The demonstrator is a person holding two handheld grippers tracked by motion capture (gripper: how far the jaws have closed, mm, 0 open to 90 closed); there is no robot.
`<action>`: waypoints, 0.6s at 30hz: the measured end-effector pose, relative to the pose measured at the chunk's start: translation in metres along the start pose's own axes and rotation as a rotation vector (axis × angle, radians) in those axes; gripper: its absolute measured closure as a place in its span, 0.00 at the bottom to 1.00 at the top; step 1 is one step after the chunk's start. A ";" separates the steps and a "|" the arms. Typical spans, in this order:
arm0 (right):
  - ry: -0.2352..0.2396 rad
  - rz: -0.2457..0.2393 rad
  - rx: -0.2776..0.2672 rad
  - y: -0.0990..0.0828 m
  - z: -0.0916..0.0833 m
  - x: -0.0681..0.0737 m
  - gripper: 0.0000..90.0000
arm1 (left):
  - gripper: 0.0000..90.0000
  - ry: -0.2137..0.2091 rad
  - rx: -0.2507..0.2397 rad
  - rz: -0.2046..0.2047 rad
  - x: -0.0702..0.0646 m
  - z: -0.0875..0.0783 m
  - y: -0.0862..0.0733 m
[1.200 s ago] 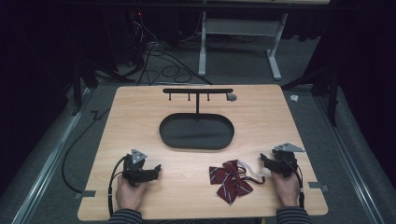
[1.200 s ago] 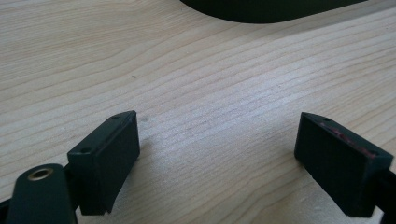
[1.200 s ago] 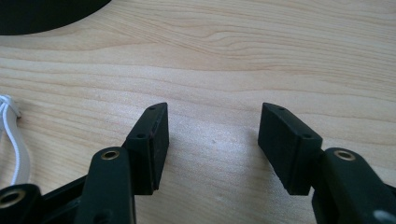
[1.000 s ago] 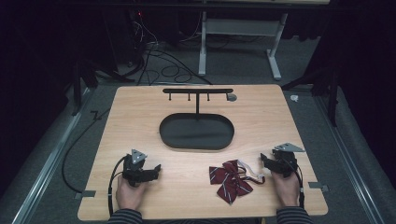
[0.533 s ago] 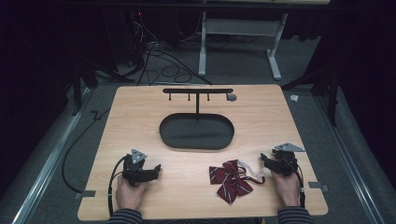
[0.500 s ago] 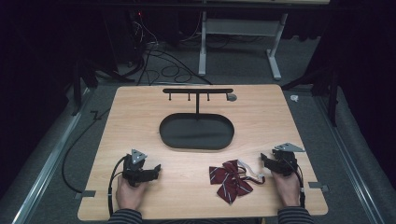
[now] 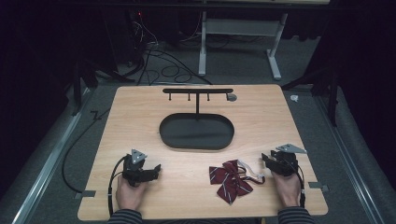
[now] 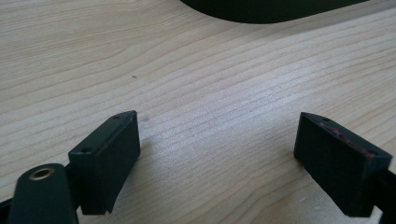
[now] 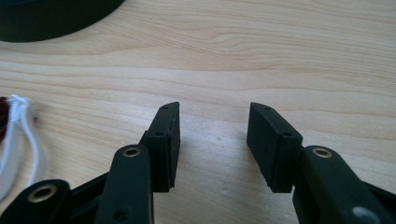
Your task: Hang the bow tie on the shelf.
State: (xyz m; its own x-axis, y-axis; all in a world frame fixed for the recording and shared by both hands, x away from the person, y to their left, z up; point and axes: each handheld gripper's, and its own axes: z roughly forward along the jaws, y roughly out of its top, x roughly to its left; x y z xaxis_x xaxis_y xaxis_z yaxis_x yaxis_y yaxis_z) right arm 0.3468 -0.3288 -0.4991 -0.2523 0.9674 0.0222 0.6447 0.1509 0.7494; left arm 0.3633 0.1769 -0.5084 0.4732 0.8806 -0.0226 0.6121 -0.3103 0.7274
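A dark red striped bow tie (image 7: 229, 180) with a white elastic strap (image 7: 250, 171) lies on the wooden table (image 7: 140, 121) near its front edge, right of centre. My right gripper (image 7: 266, 159) rests on the table just right of the strap, open with nothing between its jaws. In the right gripper view the gripper (image 9: 212, 133) has the white strap (image 9: 21, 135) at its left. My left gripper (image 7: 156, 169) rests at the front left, open wide over bare wood (image 8: 215, 130).
A black oval tray base (image 7: 196, 132) with an upright post and a hook bar (image 7: 197, 91) stands mid-table. Its dark edge (image 8: 261, 9) lies ahead of the left gripper. Cables and a desk frame lie on the floor behind.
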 end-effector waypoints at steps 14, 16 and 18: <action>0.134 -0.032 -0.031 0.004 -0.013 0.022 0.66 | 0.17 0.000 0.000 -0.001 0.000 0.000 0.000; 0.151 -0.038 -0.029 0.005 -0.014 0.026 0.67 | 0.17 0.000 0.000 -0.001 0.000 0.000 0.000; 0.166 -0.051 -0.025 0.007 -0.015 0.030 0.67 | 0.17 0.000 0.000 -0.001 0.000 0.000 0.000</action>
State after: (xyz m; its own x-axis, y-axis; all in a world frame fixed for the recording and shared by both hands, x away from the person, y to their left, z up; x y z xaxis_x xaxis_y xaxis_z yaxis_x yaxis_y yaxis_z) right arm 0.3332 -0.3019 -0.4836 -0.4015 0.9113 0.0913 0.6106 0.1921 0.7683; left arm 0.3633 0.1770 -0.5083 0.4728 0.8809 -0.0229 0.6123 -0.3098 0.7274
